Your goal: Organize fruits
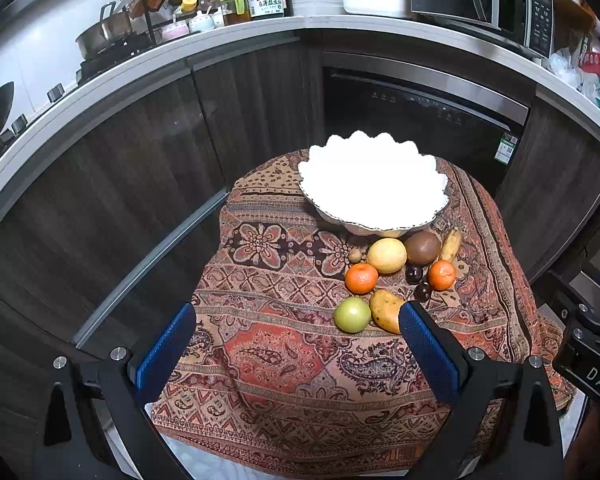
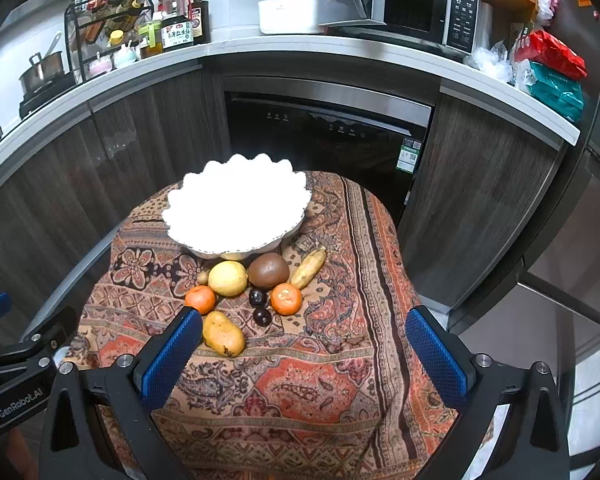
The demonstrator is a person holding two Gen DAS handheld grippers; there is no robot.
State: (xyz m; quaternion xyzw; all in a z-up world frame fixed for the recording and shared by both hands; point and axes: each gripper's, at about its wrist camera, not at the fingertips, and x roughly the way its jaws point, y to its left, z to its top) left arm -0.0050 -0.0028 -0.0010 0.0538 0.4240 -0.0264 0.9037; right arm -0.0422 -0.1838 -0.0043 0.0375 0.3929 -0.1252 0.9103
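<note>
Left wrist view: the left gripper (image 1: 298, 326) hangs above the near part of a patterned cloth (image 1: 284, 360) draped over a small table, its blue fingers (image 1: 166, 354) spread wide with nothing between them. A white scalloped bowl (image 1: 374, 184) sits at the far end of the cloth. Just in front of it lies a cluster of fruit: a lemon (image 1: 386, 255), a brown kiwi (image 1: 422, 247), two oranges (image 1: 361, 278) set apart left and right, two dark plums (image 1: 414, 274), a green apple (image 1: 352, 314) and a yellow pear (image 1: 386, 310). The pear's long axis runs from the near right toward the far left. A small banana (image 1: 450, 245) at the far right of the cluster lies nearly upright in the frame, tip pointing away toward the bowl.

Right wrist view: the right gripper (image 2: 304, 328) is also spread wide and holds nothing. Its left finger (image 2: 172, 356) lies just beside the pear (image 2: 223, 333), hiding the apple. The banana (image 2: 309, 267) slants up to the right, beside the kiwi (image 2: 268, 270). The bowl (image 2: 236, 208) stands beyond the fruit.
</note>
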